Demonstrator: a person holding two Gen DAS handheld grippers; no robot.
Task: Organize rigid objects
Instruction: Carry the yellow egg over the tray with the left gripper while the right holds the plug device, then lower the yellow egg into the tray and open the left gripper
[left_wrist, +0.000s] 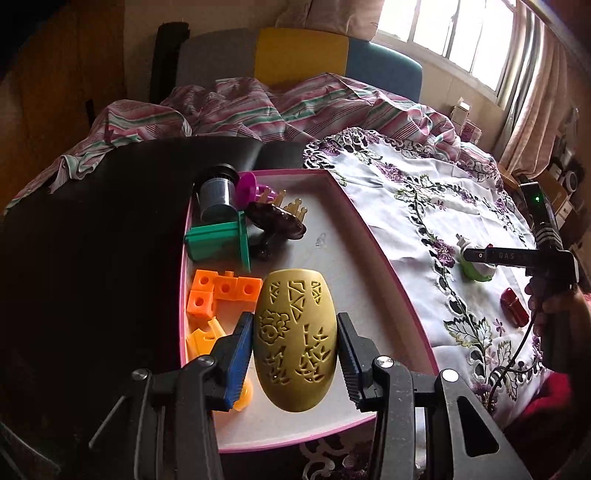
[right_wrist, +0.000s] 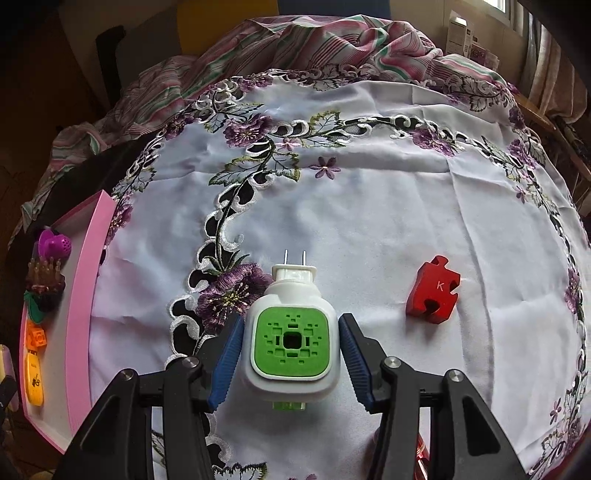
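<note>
The puzzle piece (right_wrist: 434, 290) lies right of the plug-in device (right_wrist: 290, 343) on the tablecloth (right_wrist: 369, 206).

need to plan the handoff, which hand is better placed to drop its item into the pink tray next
Left. The left gripper holds the gold egg-shaped piece directly over the pink tray. The right gripper straddles the green-and-white plug out on the tablecloth.

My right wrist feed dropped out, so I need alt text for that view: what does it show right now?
The right gripper straddles a white plug-in device with a green face, its two prongs pointing away, on a flowered tablecloth. A red puzzle piece marked K lies to its right; a pink tray holding small toys sits at the left edge.
</note>
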